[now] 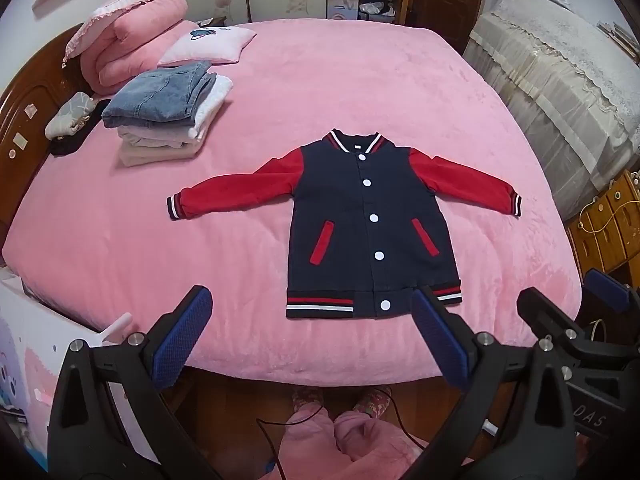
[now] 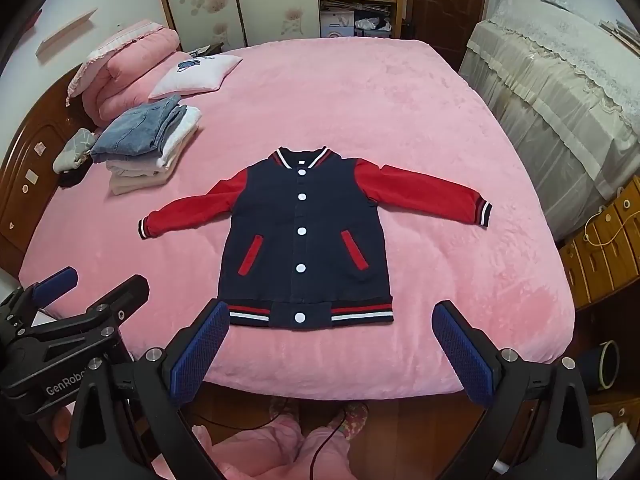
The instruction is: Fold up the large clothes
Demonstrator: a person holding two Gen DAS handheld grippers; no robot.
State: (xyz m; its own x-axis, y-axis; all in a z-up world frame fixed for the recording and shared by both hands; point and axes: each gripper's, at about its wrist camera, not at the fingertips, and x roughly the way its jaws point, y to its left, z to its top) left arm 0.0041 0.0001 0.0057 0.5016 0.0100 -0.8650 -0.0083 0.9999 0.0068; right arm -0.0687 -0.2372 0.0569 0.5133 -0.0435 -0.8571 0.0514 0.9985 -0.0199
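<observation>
The navy and red jacket [image 1: 372, 220] lies flat and buttoned on the pink bed [image 1: 360, 80], collar away, hem towards the person, sleeves spread sideways. Both grippers hover short of the hem, empty, jaws wide apart: left gripper [image 1: 312, 332] near its left half, right gripper [image 2: 332, 344] near its right

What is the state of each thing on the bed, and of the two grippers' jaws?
Jacket: spread flat, front up, buttoned, sleeves out to both sides, not yet folded.
Stack of clothes: folded, piled near the headboard.
Small pillow: lying flat.
Pink quilt: folded, at the bed's head.
Left gripper: jaws open, holding nothing.
Right gripper: jaws open, holding nothing.
</observation>
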